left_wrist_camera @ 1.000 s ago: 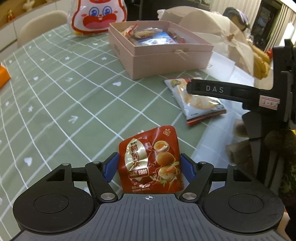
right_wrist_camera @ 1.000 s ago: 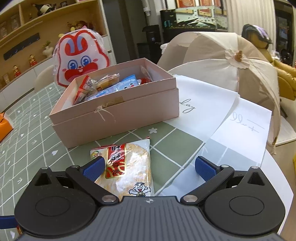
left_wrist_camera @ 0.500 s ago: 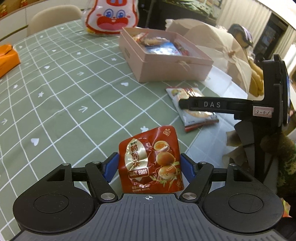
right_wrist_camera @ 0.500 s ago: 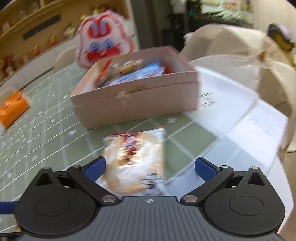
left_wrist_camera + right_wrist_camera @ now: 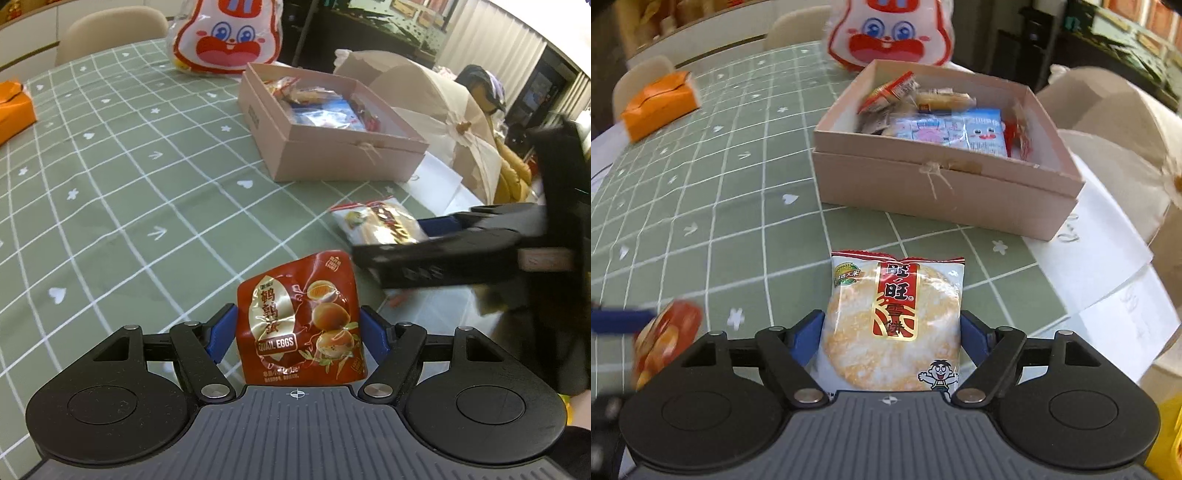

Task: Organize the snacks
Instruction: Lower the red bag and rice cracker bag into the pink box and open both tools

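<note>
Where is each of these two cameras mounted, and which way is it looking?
Left wrist: rides the left gripper, looking down its fingers over the quail egg packet it clamps; right gripper shows alongside.
Right wrist: rides the right gripper, jaws closing around the rice cracker packet.
Shared: pink box, rabbit bag, green tablecloth.

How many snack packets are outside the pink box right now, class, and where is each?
2. The red foil quail egg packet sits between the left gripper pads; the white rice cracker packet sits between the closing right gripper pads. Others could lie out of view.
</note>
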Available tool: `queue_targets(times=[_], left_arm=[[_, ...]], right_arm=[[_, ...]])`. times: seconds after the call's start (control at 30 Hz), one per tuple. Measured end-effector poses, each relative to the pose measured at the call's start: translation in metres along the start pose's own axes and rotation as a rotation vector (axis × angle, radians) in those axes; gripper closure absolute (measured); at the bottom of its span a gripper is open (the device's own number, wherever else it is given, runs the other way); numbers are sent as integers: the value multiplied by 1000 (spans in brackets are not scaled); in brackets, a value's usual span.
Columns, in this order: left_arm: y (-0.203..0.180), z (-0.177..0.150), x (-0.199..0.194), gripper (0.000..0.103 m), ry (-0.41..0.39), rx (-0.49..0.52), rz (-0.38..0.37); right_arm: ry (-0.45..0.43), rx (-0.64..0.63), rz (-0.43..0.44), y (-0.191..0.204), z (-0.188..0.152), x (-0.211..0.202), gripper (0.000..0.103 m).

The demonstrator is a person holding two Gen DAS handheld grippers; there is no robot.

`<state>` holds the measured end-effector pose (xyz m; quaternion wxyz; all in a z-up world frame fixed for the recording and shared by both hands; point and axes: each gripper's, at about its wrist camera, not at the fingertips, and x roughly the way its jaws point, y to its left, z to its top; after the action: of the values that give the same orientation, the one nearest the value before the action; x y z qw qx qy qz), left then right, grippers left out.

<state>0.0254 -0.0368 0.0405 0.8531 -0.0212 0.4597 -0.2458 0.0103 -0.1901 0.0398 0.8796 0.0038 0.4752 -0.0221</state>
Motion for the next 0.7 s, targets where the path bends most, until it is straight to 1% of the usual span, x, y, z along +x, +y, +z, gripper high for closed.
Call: queue_targets(times=[0.07,0.1,0.17,0.2,0.27,0.3,0.37,0.43,0.5,0.53,0.57,0.6,0.63,0.7], left_arm=[[0,12,0,27,-19,-23,-35],[0,22,-2,27,-42,-42,-67],[-1,49,-10,27,-112,-68,-122],[-4,62,-12,27,-148,-65,-134],[-11,98,-11,26,-212,-39,-140],[-14,113,-7,26,-224,-27,-139],[-22,147,11,26,-240,2,-124],[-28,177,39,26,-246,-3,-133],[-29,203,78,24,-204,-25,-162],[-31,212,98,23,-173,-8,-141],[-34,218,117,26,-141,16,-94],[-38,221,133,25,-122,44,-34],[-39,222,141,29,-136,52,-11],[-31,222,139,31,-214,7,-39]], right_arm=[[-38,-23,8,-8,5,-21,25],[-75,-32,11,-14,12,-36,25],[-169,-48,-7,-29,29,-66,25],[-214,-50,-23,-37,38,-79,25],[-302,-42,-61,-55,59,-100,25],[-336,-32,-75,-64,70,-107,25],[-376,-10,-88,-82,90,-112,25],[-390,13,-102,-100,105,-106,25],[-385,34,-102,-114,114,-96,25],[-377,41,-95,-121,117,-90,25],[-364,46,-88,-126,119,-83,25],[-348,49,-84,-131,121,-73,25],[-328,51,-81,-137,123,-63,25],[-304,53,-77,-144,125,-45,25]])
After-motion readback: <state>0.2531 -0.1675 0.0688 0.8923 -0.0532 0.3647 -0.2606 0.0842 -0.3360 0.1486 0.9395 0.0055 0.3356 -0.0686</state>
